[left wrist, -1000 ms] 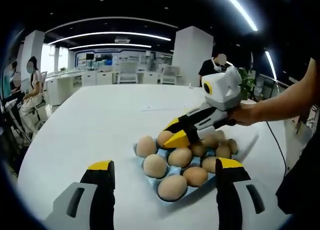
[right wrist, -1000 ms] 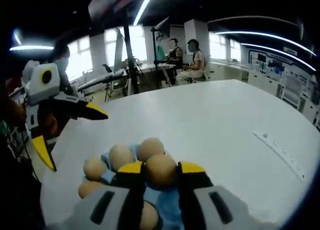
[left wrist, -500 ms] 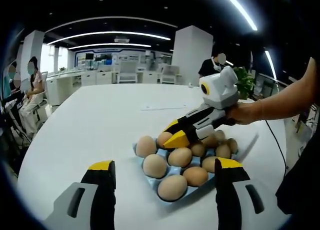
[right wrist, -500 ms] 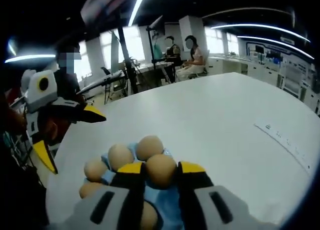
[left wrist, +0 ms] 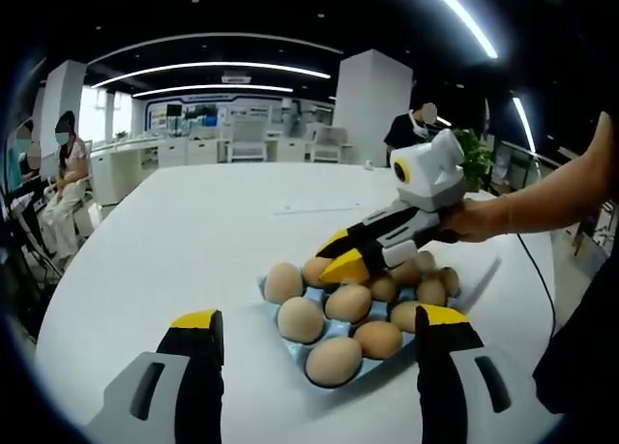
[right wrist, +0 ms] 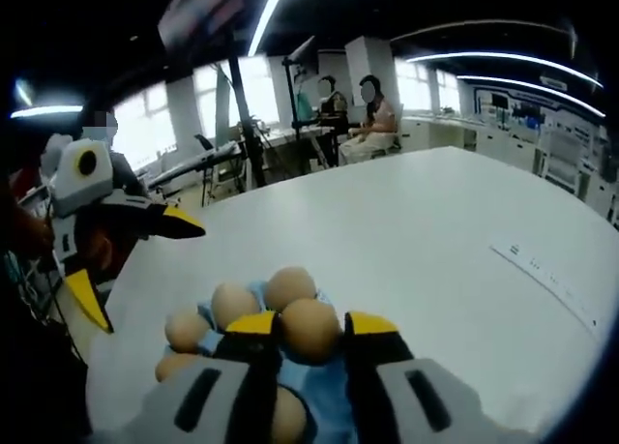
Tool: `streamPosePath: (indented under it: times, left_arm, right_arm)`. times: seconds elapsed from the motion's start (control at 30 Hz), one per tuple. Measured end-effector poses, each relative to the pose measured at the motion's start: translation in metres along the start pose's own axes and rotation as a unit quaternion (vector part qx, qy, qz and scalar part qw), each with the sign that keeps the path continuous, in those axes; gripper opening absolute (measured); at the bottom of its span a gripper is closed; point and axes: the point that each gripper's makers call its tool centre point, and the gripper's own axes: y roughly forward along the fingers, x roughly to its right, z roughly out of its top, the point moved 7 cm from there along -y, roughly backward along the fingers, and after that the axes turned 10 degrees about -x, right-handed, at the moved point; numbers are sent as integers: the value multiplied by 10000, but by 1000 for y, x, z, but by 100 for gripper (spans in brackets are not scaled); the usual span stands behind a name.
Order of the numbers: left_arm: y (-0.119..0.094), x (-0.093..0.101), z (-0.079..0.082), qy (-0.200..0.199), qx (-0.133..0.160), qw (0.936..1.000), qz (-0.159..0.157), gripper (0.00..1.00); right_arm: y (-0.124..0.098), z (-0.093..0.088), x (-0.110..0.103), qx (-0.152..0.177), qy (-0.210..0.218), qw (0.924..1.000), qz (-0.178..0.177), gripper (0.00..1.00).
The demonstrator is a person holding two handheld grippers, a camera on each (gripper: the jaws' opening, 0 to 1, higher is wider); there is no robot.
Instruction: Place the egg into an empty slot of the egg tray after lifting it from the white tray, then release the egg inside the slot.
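Egg (right wrist: 309, 330), brown, sits pinched between the yellow-tipped fingers (right wrist: 253, 326) of the right gripper (right wrist: 308, 330), just above the blue egg tray (right wrist: 324, 405), among the other eggs (right wrist: 291, 287) that stand in its slots. In the left gripper view the same right gripper (left wrist: 340, 262) reaches in from the right, held by a person's hand (left wrist: 474, 220), with its tips over the far left part of the egg tray (left wrist: 379, 369), where the egg (left wrist: 315, 270) shows behind them. The left gripper (left wrist: 319, 326) hangs near the tray's close edge with its fingers (left wrist: 195, 320) spread wide and nothing between them; in the right gripper view it (right wrist: 135, 260) shows at the left, equally wide apart.

The tray rests on a broad white surface (left wrist: 193, 233) with a rounded edge. Around it lies an open office hall: long curved ceiling lights (left wrist: 213, 69), a white pillar (left wrist: 372, 103), rows of white desks and chairs (left wrist: 247, 142), bright windows (right wrist: 145, 125), a tripod-like stand (right wrist: 247, 115), and several people seated or standing in the background (right wrist: 372, 120).

Compared with half a second ago, the right gripper's hold on the egg is unchanged and the eggs in the tray lie as they did; both views have shifted only slightly. The left gripper stays spread at the same place.
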Motion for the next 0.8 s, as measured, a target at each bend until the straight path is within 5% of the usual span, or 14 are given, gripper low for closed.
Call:
streamPosePath:
  times: [0.37,0.8]
  left_arm:
    - [3,7,3,70,-5,9999,-89,82]
    - [4,11,6,136,13,9998,-111,82]
  right_arm:
    - [-37,-1,13,431,279,9980,-362,25]
    - [-101,-52,44,490,826,9864,-1330,25]
